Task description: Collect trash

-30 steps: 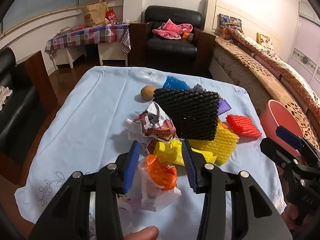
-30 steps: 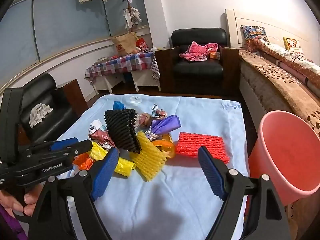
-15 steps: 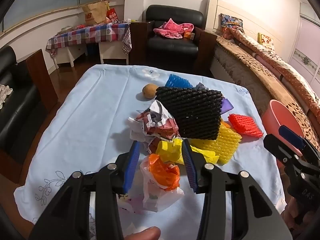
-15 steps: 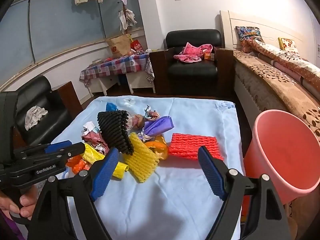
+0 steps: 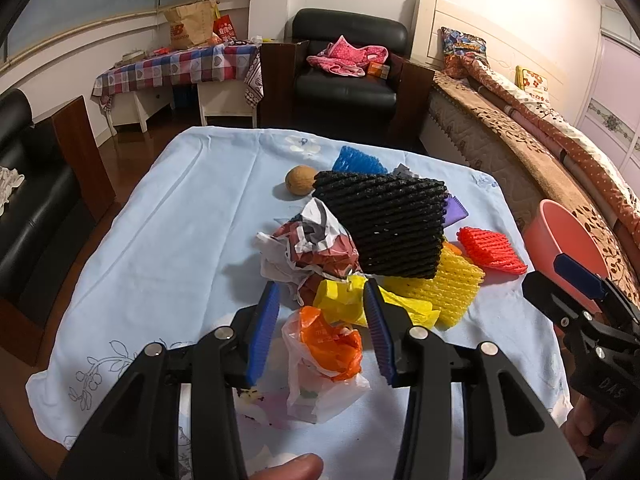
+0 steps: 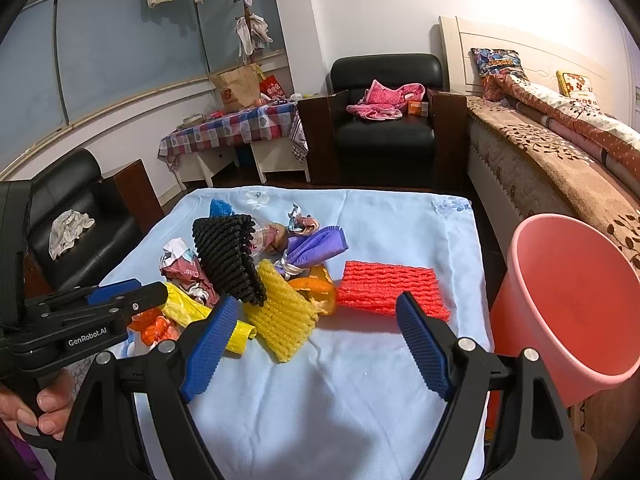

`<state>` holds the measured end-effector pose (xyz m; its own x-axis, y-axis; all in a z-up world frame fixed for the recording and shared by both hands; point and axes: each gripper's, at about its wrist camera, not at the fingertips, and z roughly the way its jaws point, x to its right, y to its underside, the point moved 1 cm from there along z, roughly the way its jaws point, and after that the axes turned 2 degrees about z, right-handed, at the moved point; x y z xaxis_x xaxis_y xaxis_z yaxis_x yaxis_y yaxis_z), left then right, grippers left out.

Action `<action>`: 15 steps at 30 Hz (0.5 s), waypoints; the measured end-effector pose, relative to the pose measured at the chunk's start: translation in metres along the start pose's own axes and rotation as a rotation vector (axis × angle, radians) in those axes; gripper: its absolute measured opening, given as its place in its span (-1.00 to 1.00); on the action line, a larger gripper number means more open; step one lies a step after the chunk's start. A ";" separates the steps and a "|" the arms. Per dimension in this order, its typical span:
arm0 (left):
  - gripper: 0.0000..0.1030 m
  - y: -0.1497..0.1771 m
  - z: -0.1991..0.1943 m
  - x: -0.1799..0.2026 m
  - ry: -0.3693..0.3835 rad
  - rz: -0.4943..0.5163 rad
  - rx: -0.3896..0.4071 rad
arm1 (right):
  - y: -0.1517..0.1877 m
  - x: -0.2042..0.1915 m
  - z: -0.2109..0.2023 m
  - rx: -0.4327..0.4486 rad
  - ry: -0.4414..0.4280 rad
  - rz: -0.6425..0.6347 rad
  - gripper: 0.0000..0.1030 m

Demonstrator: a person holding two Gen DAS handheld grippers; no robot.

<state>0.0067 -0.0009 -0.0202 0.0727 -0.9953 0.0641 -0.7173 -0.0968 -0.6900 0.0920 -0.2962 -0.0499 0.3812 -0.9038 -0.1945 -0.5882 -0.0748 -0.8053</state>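
Note:
A trash pile lies on the light blue tablecloth (image 5: 168, 240): a black foam net (image 5: 384, 224) (image 6: 228, 256), yellow foam net (image 6: 280, 316), red foam net (image 6: 388, 286), yellow plastic bag (image 5: 344, 300) and crumpled wrapper (image 5: 312, 244). My left gripper (image 5: 320, 328) is open at the pile's near side. An orange bag inside a white bag (image 5: 328, 344) lies on the cloth between its blue pads, which stand clear of it. My right gripper (image 6: 316, 344) hangs wide open over bare cloth, just short of the red and yellow nets.
A pink bucket (image 6: 568, 304) stands off the table's right edge. A brown round fruit (image 5: 299, 179), blue net (image 5: 356, 162), purple net (image 6: 316, 246) and orange peel (image 6: 316, 288) also lie in the pile. Black armchairs, a checked side table and a bed surround the table.
The right wrist view has drifted slightly, with the pile and bucket sitting a little differently in frame. Nothing in the pile moved and both grippers keep the same opening.

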 end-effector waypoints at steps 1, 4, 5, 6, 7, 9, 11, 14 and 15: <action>-0.15 -0.001 -0.001 -0.001 0.001 0.000 -0.002 | 0.000 0.000 0.000 -0.001 0.000 0.001 0.55; -0.15 -0.001 -0.001 -0.001 0.001 0.000 -0.002 | 0.000 0.000 0.001 -0.005 -0.002 0.001 0.55; -0.15 -0.001 -0.001 -0.001 0.002 0.000 -0.002 | 0.001 -0.001 0.002 -0.006 -0.002 0.000 0.55; -0.15 -0.001 -0.001 -0.001 0.002 0.000 -0.002 | 0.001 -0.002 0.002 -0.007 -0.001 -0.001 0.55; -0.15 -0.001 -0.001 -0.001 0.002 0.000 -0.002 | 0.001 -0.002 0.002 -0.008 -0.001 -0.002 0.55; -0.15 -0.001 -0.001 -0.001 0.002 0.000 -0.002 | 0.001 -0.002 0.002 -0.009 -0.002 -0.003 0.55; -0.15 -0.001 -0.001 -0.001 0.002 0.000 -0.001 | 0.002 -0.003 0.002 -0.010 -0.003 -0.003 0.55; -0.15 -0.001 -0.001 -0.002 0.002 -0.001 -0.002 | 0.002 -0.003 0.003 -0.013 -0.004 -0.003 0.55; -0.15 0.000 -0.001 -0.001 0.002 -0.001 -0.003 | 0.001 -0.003 0.003 -0.012 -0.004 -0.003 0.55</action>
<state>0.0066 0.0005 -0.0196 0.0725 -0.9952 0.0664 -0.7190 -0.0983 -0.6880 0.0919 -0.2922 -0.0518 0.3857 -0.9019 -0.1945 -0.5958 -0.0826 -0.7989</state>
